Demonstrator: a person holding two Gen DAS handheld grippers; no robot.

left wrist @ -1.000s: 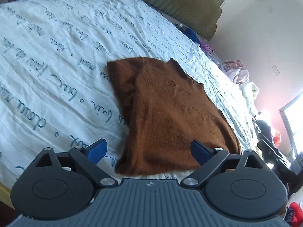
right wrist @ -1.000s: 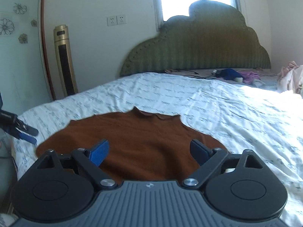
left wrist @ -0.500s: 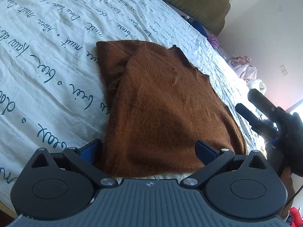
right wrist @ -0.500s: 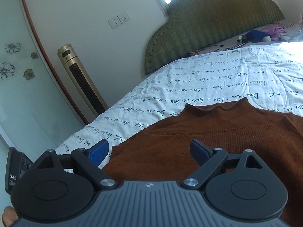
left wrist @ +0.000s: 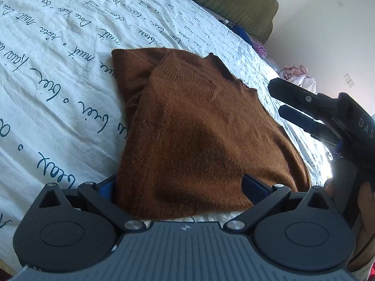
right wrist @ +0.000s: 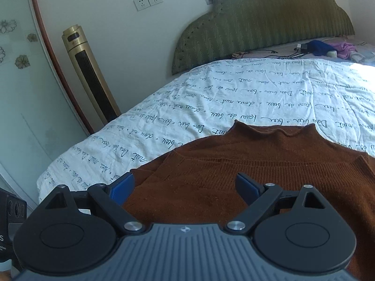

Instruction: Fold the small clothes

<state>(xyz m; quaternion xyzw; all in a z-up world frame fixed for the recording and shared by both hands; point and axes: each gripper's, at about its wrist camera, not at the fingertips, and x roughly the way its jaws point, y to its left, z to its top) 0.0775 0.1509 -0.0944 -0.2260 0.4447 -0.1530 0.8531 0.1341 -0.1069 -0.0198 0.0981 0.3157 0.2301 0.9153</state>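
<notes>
Over on the left, a gold tower fan (right wrist: pixel 90 79) is seen standing upright against the wall, beside a curved wooden frame, with a double wall socket (right wrist: pixel 148 1) mounted above and to its right. A white bedspread (right wrist: pixel 269 93) printed with dark handwriting is spread across the bed, and a green padded headboard (right wrist: pixel 264 23) is set behind it. The brown sweater (left wrist: pixel 199 126) is laid flat on that bedspread near the bed's near edge, its collar pointed toward the headboard and one side already turned in over the body, so that a doubled layer is shown along its left edge in the left wrist view. The left gripper (left wrist: pixel 180 185) is held low at the sweater's bottom hem with its jaws spread as wide as they go; the hem is framed between the blue pads, and whether it is touched by them cannot be told, but nothing is clamped. The right gripper (right wrist: pixel 185 187) is held just over the sweater's body, jaws likewise spread wide, with brown knit lying between the pads and nothing pinched. In the left wrist view that same gripper is seen coming in from the right edge, carried by a hand (left wrist: pixel 365 213). Further right, blue and pink garments (right wrist: pixel 328 49) are piled near the headboard.
</notes>
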